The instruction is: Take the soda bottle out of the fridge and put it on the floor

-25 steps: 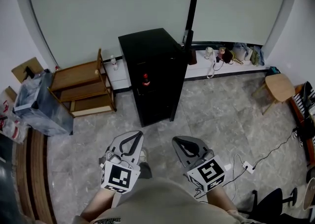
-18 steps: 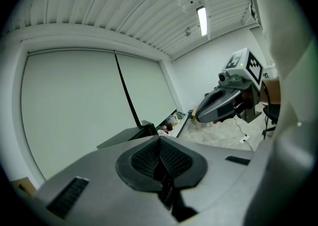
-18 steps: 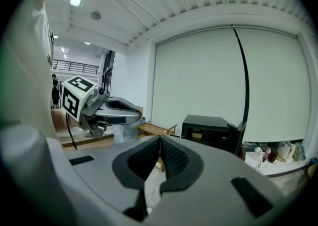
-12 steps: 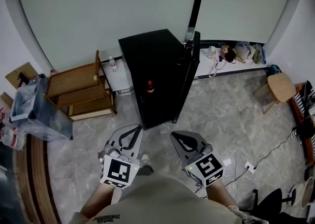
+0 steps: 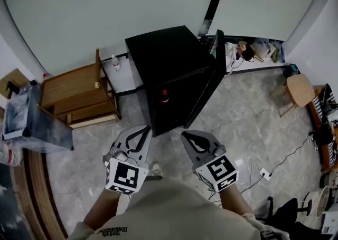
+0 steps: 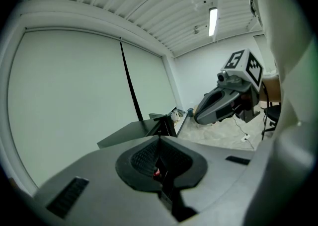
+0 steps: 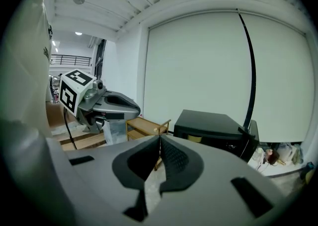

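A black fridge (image 5: 169,70) stands against the pale wall, just ahead of me. On its dark front a small red spot (image 5: 165,95) shows, which looks like the soda bottle's cap; the rest of the bottle is hidden. My left gripper (image 5: 143,127) hangs a short way in front of the fridge's lower front, its jaws closed together and empty. The right gripper (image 5: 185,134) is level with it on the right, also shut and empty. In the left gripper view the fridge (image 6: 141,131) lies behind the closed tips (image 6: 159,138). The right gripper view shows the fridge (image 7: 213,124) to the right of the tips (image 7: 160,136).
A low wooden shelf (image 5: 76,94) stands left of the fridge, with a clear plastic bin (image 5: 31,120) further left. A cluttered ledge (image 5: 256,51) runs along the wall on the right, near a wooden stool (image 5: 298,90). A power strip and cable (image 5: 264,173) lie on the grey floor.
The fridge has grown larger and nearer in the head view. Both grippers have travelled forward together towards it, still side by side and shut.
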Motion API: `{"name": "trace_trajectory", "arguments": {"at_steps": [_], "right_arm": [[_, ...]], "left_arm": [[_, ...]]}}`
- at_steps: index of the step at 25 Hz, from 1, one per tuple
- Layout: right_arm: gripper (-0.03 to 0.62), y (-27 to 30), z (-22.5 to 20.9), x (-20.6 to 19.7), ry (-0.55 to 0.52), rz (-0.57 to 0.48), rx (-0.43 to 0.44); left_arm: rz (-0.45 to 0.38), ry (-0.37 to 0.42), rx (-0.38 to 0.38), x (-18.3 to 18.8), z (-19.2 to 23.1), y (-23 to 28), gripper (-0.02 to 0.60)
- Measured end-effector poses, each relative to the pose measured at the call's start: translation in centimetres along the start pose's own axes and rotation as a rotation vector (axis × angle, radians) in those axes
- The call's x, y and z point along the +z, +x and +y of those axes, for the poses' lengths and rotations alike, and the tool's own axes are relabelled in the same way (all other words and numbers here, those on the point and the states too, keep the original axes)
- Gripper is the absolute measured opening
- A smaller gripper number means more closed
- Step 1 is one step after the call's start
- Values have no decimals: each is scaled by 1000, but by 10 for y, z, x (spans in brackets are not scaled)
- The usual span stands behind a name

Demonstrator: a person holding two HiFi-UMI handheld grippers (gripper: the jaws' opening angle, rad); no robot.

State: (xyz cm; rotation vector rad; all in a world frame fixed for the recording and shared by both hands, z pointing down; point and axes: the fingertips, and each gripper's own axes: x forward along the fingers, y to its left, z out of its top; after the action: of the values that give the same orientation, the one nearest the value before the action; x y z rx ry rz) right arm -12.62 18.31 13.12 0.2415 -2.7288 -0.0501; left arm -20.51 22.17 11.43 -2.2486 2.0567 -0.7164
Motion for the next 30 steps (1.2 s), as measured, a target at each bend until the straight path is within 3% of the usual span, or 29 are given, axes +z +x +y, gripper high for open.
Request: {"name": "trace_trajectory", "arguments": {"at_steps": [7, 14, 24, 26, 28, 30], "right_arm": [[-3, 53, -36, -3, 30, 55, -23], [-3, 80, -71, -15, 64, 77, -19], [-1, 125, -136, -40, 48, 75, 5], [36, 139, -147, -49, 50, 79, 15], [114, 155, -155, -58, 45, 85, 31], [120, 172, -161, -66, 35, 91, 47]], "left_arm": [[20, 5, -32, -15, 40, 42, 8], [62, -30, -42, -27, 47, 76, 8], [122, -111, 49, -37, 47, 123, 8], [133, -122, 67, -41, 46, 132, 8], [141, -125, 83, -43, 46, 141, 8], [150, -127, 97, -44, 47, 149, 8]]}}
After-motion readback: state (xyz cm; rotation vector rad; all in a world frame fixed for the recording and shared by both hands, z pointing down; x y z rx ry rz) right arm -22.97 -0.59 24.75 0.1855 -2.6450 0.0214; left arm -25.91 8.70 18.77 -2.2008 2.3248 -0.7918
